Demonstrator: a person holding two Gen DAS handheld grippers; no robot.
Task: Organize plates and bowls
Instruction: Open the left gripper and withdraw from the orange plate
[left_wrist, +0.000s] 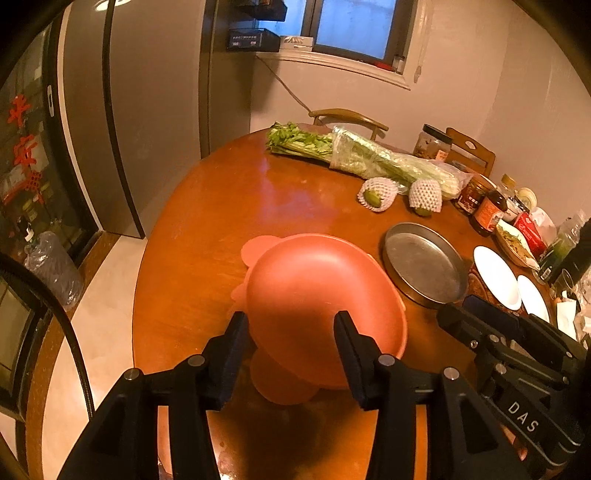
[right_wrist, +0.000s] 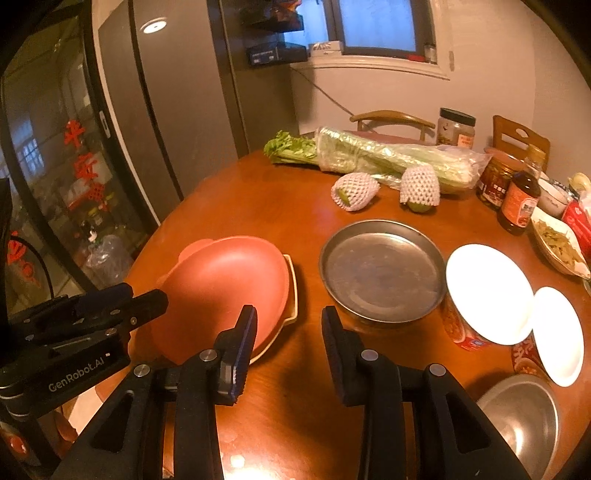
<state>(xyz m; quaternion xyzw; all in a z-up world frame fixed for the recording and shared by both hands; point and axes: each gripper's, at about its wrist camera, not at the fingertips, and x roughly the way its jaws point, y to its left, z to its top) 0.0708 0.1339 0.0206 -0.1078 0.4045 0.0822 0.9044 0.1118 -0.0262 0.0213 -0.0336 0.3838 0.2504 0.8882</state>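
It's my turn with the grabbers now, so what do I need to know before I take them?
Left gripper: open at the pink bowl, pads not pressing on it.
Right gripper: open and empty, beside that bowl.
Done: the pink bowl sits stacked in the cream dish.
Left: the steel plate, big white plate, small white plate and steel bowl lie unstacked on the table.

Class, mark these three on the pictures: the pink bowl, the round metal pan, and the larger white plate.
pink bowl (right_wrist: 221, 288), right wrist view, on its inner surface.
round metal pan (right_wrist: 382, 273), right wrist view, on its flat bottom.
larger white plate (right_wrist: 487, 291), right wrist view, on its middle.
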